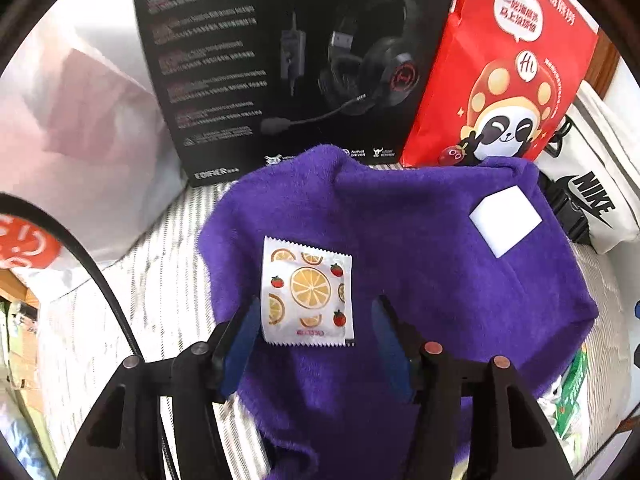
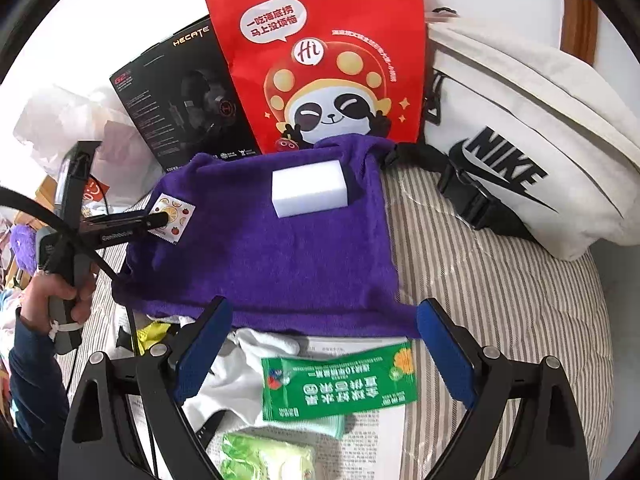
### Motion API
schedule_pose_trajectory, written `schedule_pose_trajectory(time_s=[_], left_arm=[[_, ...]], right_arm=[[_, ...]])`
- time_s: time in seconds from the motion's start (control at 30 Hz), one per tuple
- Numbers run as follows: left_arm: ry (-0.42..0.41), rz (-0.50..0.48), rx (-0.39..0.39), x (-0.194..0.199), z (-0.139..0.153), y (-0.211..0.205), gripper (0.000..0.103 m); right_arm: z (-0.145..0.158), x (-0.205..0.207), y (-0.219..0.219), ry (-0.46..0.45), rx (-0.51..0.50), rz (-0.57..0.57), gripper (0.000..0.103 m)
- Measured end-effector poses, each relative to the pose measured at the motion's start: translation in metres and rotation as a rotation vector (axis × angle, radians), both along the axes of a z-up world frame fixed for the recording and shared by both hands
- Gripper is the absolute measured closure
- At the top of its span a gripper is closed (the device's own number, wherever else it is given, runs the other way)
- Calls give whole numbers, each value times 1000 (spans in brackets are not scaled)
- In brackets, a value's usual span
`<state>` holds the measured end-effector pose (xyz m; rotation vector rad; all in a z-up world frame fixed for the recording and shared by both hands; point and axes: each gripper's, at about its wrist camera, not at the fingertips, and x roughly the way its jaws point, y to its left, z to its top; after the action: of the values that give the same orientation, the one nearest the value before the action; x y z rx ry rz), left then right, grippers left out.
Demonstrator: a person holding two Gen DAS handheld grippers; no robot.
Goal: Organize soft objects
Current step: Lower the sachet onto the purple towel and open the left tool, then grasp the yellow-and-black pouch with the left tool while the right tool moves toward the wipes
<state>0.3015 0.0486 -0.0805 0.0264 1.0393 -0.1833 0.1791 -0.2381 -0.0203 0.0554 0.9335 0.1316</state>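
A purple towel [image 1: 400,264] lies spread on the striped bedding; it also shows in the right wrist view [image 2: 280,252]. A white fruit-print packet [image 1: 307,294] and a white sponge block [image 1: 505,219] lie on it; both show in the right wrist view, the packet [image 2: 176,216] and the sponge [image 2: 308,188]. My left gripper [image 1: 316,308] is open, its fingers on either side of the packet's near end; it is also seen from the side [image 2: 160,220]. My right gripper [image 2: 324,320] is open and empty above a green sachet [image 2: 340,384] and white cloth [image 2: 240,364].
A black headset box [image 1: 280,60], a red panda bag [image 1: 504,64] and a white Nike bag [image 2: 520,152] stand behind the towel. A clear plastic bag [image 1: 80,128] lies at left. A light green pack [image 2: 268,456] lies near the right gripper.
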Motion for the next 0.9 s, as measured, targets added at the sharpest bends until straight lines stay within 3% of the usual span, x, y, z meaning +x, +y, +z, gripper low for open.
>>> schedule_pose_trajectory(time_s=[0.53, 0.9], left_arm=[[-32, -33, -83, -99, 26, 1, 44], [21, 26, -16, -153, -14, 28, 43]], right_arm=[[16, -57, -9, -63, -20, -25, 10], [15, -88, -6, -78, -9, 2, 10]])
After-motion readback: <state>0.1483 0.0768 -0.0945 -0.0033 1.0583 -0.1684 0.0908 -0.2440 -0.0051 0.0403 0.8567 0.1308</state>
